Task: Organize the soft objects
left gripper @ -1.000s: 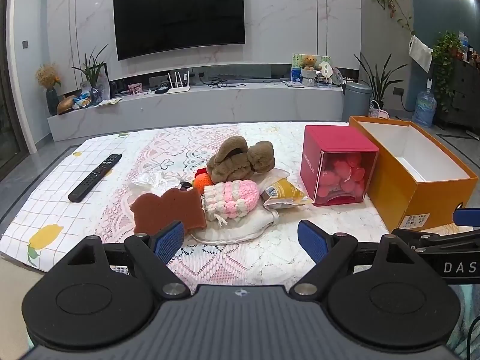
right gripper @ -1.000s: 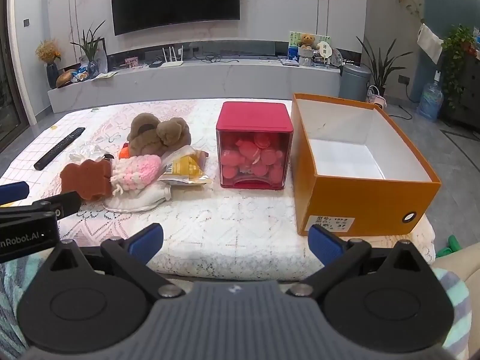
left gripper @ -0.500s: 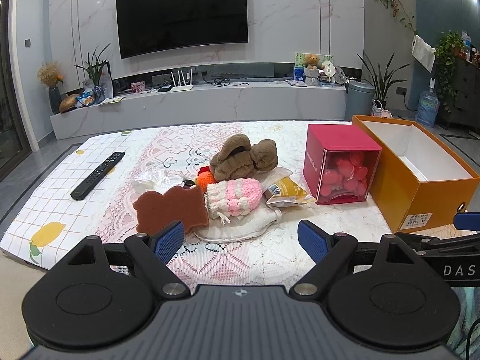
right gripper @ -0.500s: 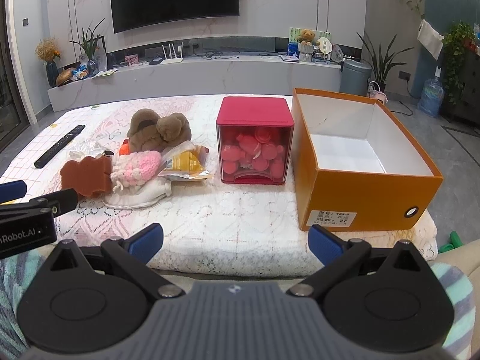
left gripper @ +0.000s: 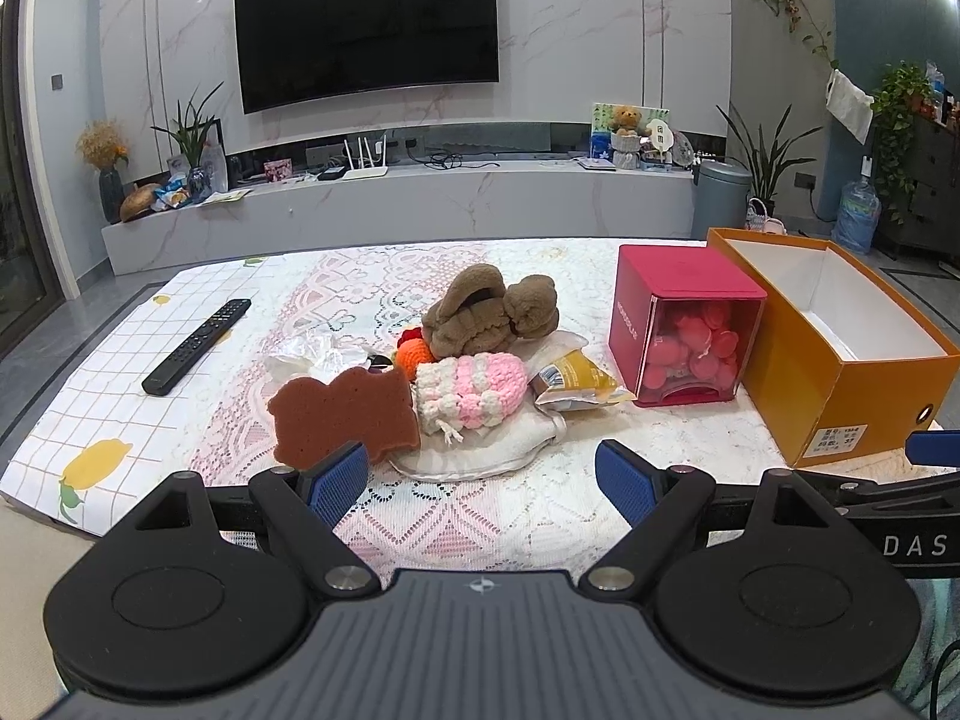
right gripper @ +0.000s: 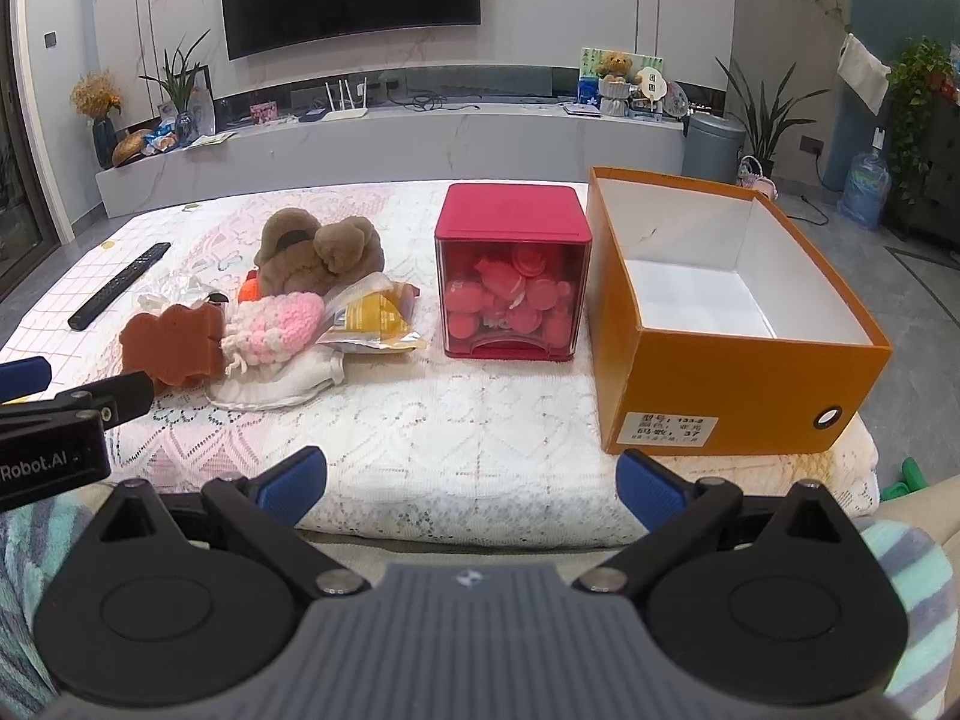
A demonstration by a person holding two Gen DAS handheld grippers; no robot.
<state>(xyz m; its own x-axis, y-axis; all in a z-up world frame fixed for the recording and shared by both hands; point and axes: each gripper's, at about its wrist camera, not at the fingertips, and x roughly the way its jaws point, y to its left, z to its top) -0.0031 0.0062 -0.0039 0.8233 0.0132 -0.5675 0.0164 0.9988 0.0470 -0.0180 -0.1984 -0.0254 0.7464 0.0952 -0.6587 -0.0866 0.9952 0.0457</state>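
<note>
- Left wrist view: my left claw (left gripper: 480, 483) sits low in the frame, spread wide and holding nothing. Compared with a second ago the whole scene has slid slightly up and the pile looks a touch farther off, so I read this as a small pull-back and tilt, not a reach.
- Same view: the soft pile is at centre on the table (left gripper: 180, 414): sponge (left gripper: 345, 414) at its lower left, knit pouch (left gripper: 471, 387) beside it on a white cloth (left gripper: 480, 450), brown plush (left gripper: 489, 315) behind. The orange box (left gripper: 834, 360) stands open at the right, the red box (left gripper: 684, 336) between it and the pile.
- Right wrist view: my right claw (right gripper: 471, 486) is wide too, empty, at the table's near edge. Here the view has crept closer over the last second; the orange box (right gripper: 732, 372) fills the right half, its white inside bare.
- Nothing is gripped or boxed, so the sorting has not begun; the sponge is nearest my left claw.
</note>
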